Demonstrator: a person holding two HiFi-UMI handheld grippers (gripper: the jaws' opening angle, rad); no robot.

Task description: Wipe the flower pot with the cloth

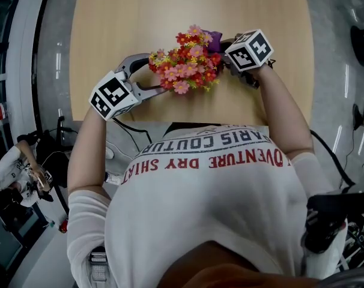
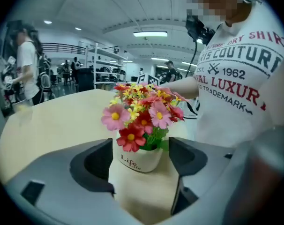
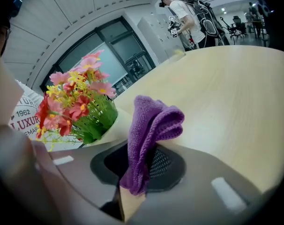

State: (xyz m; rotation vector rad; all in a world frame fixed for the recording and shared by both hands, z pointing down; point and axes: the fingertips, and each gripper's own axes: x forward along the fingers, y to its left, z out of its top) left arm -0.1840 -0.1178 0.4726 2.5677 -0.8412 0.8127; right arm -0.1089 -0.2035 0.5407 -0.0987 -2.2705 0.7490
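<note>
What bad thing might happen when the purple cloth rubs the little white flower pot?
1. The small round white flower pot stands loose between the open fingers of the left gripper, so a push from the purple knitted cloth might tip or slide it.
2. The pink and red flowers spread over the pot, so the right gripper holding the cloth could snag them.

flowers [image 1: 188, 62] stand on the table [image 1: 140, 17] between the left gripper [image 1: 149, 74] and right gripper [image 1: 225, 54]
</note>
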